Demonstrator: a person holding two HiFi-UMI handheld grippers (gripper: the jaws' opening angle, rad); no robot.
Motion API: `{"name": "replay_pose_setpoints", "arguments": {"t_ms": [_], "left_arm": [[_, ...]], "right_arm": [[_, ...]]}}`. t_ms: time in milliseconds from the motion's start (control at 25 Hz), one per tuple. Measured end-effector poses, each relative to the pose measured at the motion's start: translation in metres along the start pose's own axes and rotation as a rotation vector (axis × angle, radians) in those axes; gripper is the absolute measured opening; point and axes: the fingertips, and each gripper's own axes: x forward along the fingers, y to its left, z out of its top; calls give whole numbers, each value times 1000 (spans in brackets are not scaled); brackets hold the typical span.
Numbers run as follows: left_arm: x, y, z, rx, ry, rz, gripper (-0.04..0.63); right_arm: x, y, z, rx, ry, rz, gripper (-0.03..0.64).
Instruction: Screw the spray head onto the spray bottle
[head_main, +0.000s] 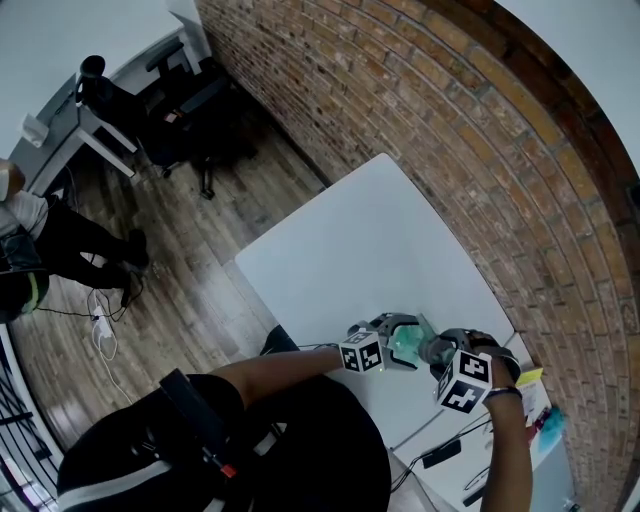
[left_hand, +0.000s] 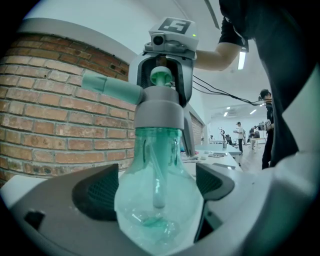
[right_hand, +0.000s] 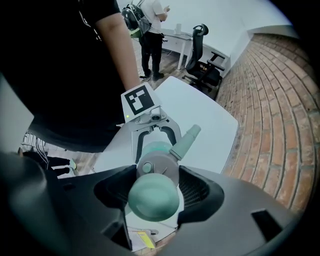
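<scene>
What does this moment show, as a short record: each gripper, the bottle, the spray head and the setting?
left gripper: jaws closed on the bottle, gripping its round body and holding it upright
right gripper: points down from above, jaws against the grey collar of the spray head
spray head: seated on the bottle neck, nozzle toward the brick wall; how tight, cannot tell
bottle: clear green, tube inside
setting: white table beside the brick wall

Left gripper (left_hand: 157, 190) level, right gripper (right_hand: 156, 192) pointing straight down — both gripping
</scene>
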Motion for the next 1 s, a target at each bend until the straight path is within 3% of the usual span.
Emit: {"name": "replay_pose_setpoints", "arguments": {"t_ms": [280, 1000], "left_arm": [[0, 1, 0, -3, -2, 1, 479], [0, 2, 0, -12, -3, 5, 479]], "right_arm": [[-1, -6, 0, 286, -61, 20, 268], [0, -16, -5, 728, -198, 21, 270]]}}
